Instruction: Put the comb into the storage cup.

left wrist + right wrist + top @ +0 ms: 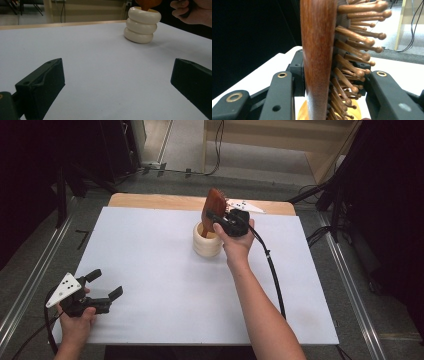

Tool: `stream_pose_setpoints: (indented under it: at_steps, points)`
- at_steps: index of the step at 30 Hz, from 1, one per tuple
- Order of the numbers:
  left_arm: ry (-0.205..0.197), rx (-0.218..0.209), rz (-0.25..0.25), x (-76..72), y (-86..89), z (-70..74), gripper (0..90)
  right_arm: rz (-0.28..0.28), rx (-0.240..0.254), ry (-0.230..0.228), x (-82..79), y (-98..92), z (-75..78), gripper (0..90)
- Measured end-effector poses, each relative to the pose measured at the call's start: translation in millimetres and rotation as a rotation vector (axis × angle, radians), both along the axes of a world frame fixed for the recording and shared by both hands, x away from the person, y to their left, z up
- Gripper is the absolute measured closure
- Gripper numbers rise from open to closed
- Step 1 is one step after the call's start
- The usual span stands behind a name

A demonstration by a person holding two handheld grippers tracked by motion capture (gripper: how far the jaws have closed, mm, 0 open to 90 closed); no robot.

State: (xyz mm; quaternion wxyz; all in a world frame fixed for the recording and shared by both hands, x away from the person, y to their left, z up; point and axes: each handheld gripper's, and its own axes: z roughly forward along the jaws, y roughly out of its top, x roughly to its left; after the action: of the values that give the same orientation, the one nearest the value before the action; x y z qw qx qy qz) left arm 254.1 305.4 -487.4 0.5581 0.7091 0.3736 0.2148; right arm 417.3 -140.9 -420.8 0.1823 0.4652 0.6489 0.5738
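Two tools: right tool (216,217) clenched on wooden hairbrush (216,202); left tool (102,287) released, resting near the surface (150,270) edge.
Brush position: head up, handle end inside ribbed cream holder (207,240).
Technique: keep brush vertical, lower slowly, release once seated.
Right gripper view: bristle pins (354,37) against one jaw.
Left gripper view: holder's three stacked rings (142,25).

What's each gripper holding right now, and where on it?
Right gripper: shut on the reddish-brown wooden bristle hairbrush, gripped across its head, above the cream ribbed holder. Left gripper: open, holding nothing.
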Motion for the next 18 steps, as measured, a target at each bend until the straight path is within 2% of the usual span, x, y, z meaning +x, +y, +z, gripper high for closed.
stream_pose_setpoints:
  at_steps: [5, 15, 18]
  points:
    - [0.001, 0.002, -0.001, 0.0, -0.1, 0.0, 0.0, -0.01, 0.018, 0.007, 0.4, -2.3, -1.7, 54.7]
    - [0.001, 0.005, 0.001, -0.1, -0.7, 0.0, 0.0, -0.057, 0.105, 0.044, 0.9, -17.2, -12.3, 50.2]
    - [0.0, 0.006, 0.001, 0.0, -1.0, -0.1, 0.0, -0.064, 0.11, 0.054, 0.7, -21.5, -14.1, 48.1]
